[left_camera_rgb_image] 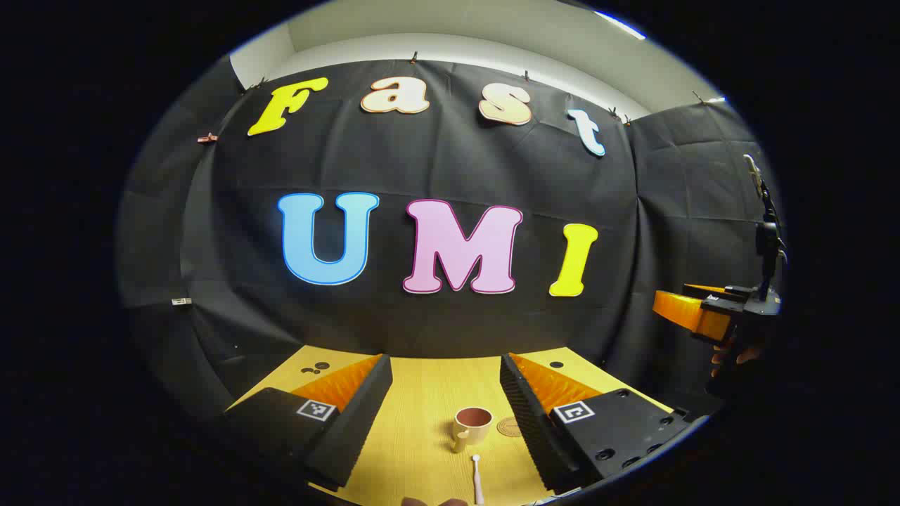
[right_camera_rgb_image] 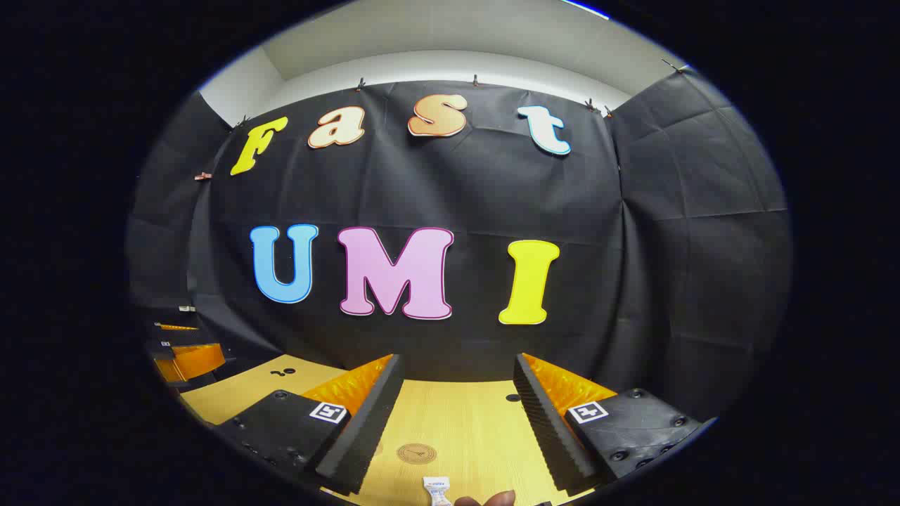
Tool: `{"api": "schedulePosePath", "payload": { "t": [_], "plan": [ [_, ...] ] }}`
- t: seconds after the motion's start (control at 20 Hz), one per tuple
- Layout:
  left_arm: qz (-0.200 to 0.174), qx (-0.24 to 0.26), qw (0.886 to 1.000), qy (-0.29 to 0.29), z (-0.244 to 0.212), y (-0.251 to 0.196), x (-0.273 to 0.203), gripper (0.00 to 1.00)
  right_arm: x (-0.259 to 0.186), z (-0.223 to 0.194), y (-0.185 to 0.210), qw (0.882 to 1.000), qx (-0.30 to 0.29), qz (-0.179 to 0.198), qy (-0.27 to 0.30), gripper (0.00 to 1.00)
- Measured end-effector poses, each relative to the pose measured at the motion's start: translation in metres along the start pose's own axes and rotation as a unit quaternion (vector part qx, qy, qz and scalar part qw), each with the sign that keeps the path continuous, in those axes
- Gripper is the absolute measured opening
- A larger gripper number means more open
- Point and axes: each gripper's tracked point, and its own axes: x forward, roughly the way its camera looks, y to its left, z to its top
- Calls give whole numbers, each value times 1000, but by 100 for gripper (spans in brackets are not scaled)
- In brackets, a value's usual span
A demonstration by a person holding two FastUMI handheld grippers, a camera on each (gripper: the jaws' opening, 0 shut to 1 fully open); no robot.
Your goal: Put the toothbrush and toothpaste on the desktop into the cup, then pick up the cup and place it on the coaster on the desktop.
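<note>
**Start of run: first pick, toothbrush and toothpaste both on the table**

Left gripper (left_camera_rgb_image: pixel 443 414): spread wide, nothing between the black ribbed pads. It hangs above the pale yellow wood-grain table (left_camera_rgb_image: pixel 422 393). Between the pads, in the left gripper view, stands the small cream ceramic cup with a brown inside (left_camera_rgb_image: pixel 472 424), upright, handle toward the camera. Just right of it lies the flat round tan coaster (left_camera_rgb_image: pixel 509 426), partly behind the right pad; cup and coaster look apart, though barely. Nearer the camera lies the slim white toothbrush (left_camera_rgb_image: pixel 477 479), pointing roughly at the cup, its near end cut off by the edge.

Right gripper (right_camera_rgb_image: pixel 453 429): also wide and empty. In its view the coaster (right_camera_rgb_image: pixel 416 453) sits on the table ahead, and the small white toothpaste tube (right_camera_rgb_image: pixel 436 490) lies at the bottom edge, close under the gripper. A fingertip shows beside it.

Judgement: nothing is in the cup yet. For the toothbrush, lower the left gripper and draw it back over the handle, close across the narrow width near mid-length, so it hangs balanced. Tip it head-up before lowering into the cup; the cup is light-looking and may slide if struck on the rim. Toothpaste tube: pinch the flat faces, not the edges.
</note>
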Motion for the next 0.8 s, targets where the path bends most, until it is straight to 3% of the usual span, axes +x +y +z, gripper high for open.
{"api": "schedulePosePath", "payload": {
  "t": [0.8],
  "plan": [
    [-17, 4, 999, 28, -17, -13, 17, 96, 8, -20, -2, 1000, -2, -7, 24, 97]
  ]
}}
